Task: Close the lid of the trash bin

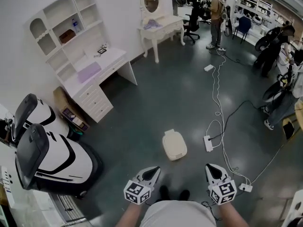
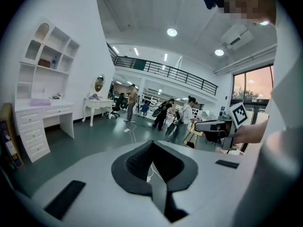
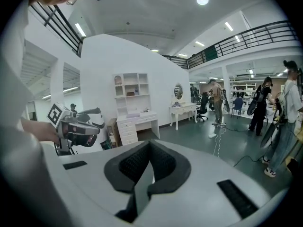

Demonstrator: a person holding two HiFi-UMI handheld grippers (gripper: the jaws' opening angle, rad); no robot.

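A small cream trash bin [image 1: 174, 144] stands on the dark floor in front of me, and its lid lies flat on top. In the head view my left gripper [image 1: 154, 170] and right gripper [image 1: 210, 167] are held near my body, short of the bin, one to each side of it. Both are shut with nothing between the jaws. The left gripper view shows its own jaws [image 2: 152, 143] closed and the right gripper [image 2: 218, 126] off to the right. In the right gripper view its jaws [image 3: 150, 143] meet and the left gripper [image 3: 78, 126] is at the left. Neither gripper view shows the bin.
A white power strip [image 1: 208, 143] with trailing cables lies just right of the bin. Two white and black machine shells [image 1: 52, 155] stand at the left. A white desk with shelves [image 1: 90, 74] and a vanity table [image 1: 161, 27] line the wall. People [image 1: 217, 18] stand far back.
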